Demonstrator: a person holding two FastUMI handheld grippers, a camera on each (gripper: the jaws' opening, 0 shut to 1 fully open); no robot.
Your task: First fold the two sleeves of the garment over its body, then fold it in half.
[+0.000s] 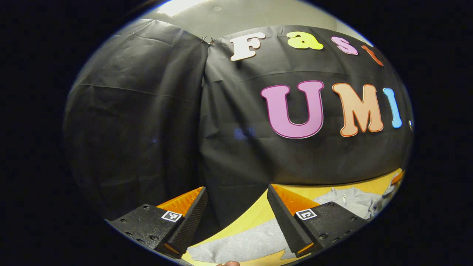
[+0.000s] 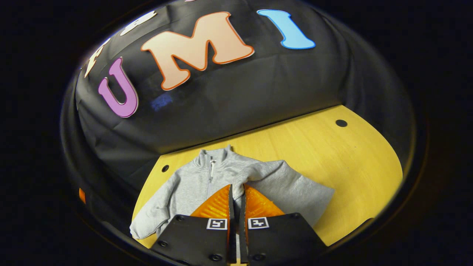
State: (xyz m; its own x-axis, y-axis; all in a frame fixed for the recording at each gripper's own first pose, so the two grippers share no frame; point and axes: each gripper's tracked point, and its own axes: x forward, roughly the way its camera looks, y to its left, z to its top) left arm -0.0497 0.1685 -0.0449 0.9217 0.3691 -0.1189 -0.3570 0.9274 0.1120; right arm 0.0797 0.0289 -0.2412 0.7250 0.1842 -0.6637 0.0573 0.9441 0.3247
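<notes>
Grey sweater (image 2: 236,177) lies on our yellow table (image 2: 332,155), one sleeve folded across its body. Our right gripper (image 2: 236,194) pinches that sleeve; our left gripper (image 1: 236,207) hangs spread, holding nothing.

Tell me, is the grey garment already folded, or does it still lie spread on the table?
Partly folded. One sleeve lies across the garment; the other sleeve still stretches out on the table.
</notes>
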